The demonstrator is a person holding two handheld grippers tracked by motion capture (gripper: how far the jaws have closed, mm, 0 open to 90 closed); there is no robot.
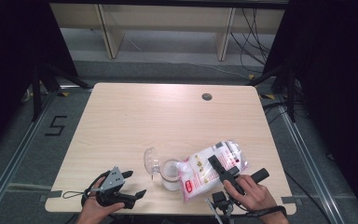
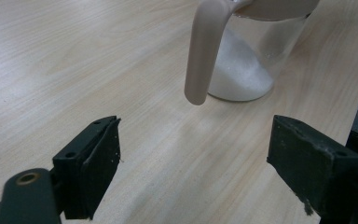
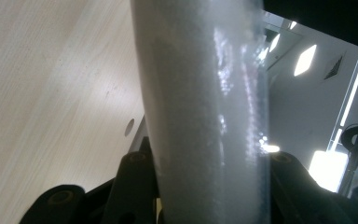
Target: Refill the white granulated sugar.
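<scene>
Basically one clear plastic bag of white granules with a red-and-white printed label (image 1: 213, 168) sits at the light wood table's (image 1: 135, 121) 5 o'clock edge, tilted with its lower end against one clear glass jug with a beige handle (image 1: 169, 173), partly filled with white powder; label text too small to read. Right gripper (image 1: 219, 169) is clamped on the bag, which fills the gap between its jaws. Left gripper (image 1: 135, 183), at 7 o'clock, has its jaws spread wide, empty, jug just ahead.
</scene>
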